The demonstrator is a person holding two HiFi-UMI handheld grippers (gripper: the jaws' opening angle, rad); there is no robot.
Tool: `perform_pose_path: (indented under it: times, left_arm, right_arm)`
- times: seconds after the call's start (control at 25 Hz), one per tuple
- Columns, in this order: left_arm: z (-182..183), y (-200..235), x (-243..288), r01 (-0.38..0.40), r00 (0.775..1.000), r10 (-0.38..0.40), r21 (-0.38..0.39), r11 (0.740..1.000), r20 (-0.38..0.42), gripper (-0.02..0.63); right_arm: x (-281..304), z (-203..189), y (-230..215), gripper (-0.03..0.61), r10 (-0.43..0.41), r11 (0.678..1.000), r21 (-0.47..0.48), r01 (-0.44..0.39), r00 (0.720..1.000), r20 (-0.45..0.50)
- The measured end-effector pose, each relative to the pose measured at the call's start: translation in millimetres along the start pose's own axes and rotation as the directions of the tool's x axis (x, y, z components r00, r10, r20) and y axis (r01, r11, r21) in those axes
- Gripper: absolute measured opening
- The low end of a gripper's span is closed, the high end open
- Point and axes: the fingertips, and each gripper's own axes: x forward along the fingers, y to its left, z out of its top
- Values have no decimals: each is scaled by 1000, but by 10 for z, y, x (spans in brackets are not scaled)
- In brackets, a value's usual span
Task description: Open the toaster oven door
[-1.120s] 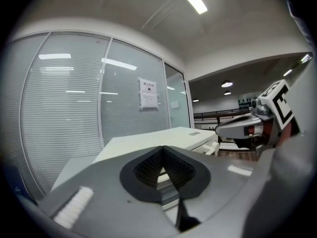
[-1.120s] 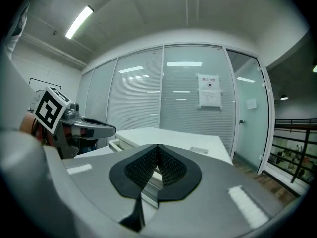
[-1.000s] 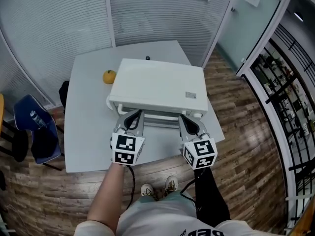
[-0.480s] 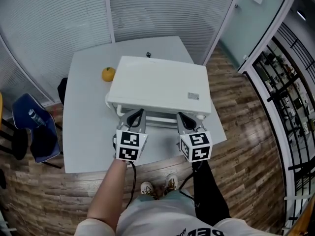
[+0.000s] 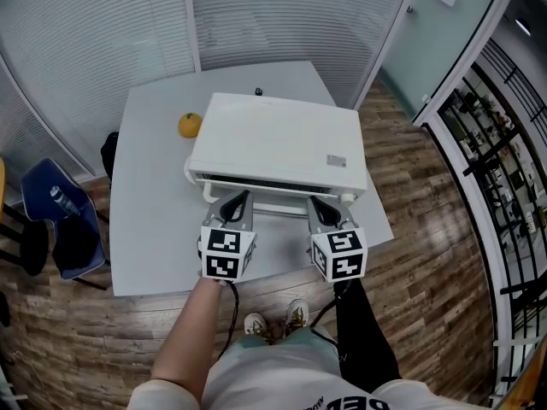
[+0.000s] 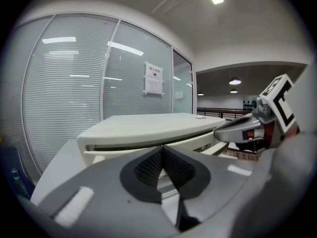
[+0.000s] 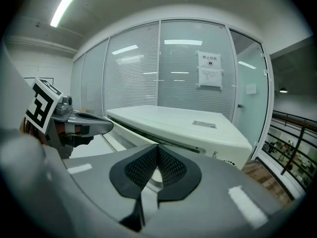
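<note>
A white toaster oven [image 5: 273, 143] stands on a grey table [image 5: 154, 220] with its front towards me. Its door is tipped open a little, and a dark slit [image 5: 273, 184] shows under the top edge. My left gripper [image 5: 235, 202] is shut on the left part of the door handle [image 5: 278, 210]. The right gripper [image 5: 318, 203] is shut on the handle's right part. In the left gripper view the pads [image 6: 148, 165] meet in front of the oven [image 6: 148, 125]. The right gripper view shows its pads [image 7: 168, 165] closed before the oven [image 7: 188, 123].
An orange [image 5: 190, 125] lies on the table left of the oven. A blue chair [image 5: 60, 220] stands on the wooden floor to the left. Glass walls with blinds close off the back. My feet [image 5: 273, 327] are at the table's near edge.
The top of the door has come away from the oven, so a dark slit shows now. Both grippers have drawn back slightly towards me with the handle.
</note>
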Motion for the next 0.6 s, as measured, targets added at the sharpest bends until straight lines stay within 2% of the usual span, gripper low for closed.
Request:
perform_pose_path:
  times: [0.32, 0.6]
  left_arm:
    - [-213, -123, -247, 7, 1000, -7, -1, 1000, -25, 55]
    - [-458, -256, -417, 22, 998, -21, 10, 1000, -59, 55]
  right_arm:
    - [-183, -207, 241, 3, 15, 998, -59, -17, 999, -38]
    - [-319, -438, 455, 3, 27, 997, -65, -31, 998, -64]
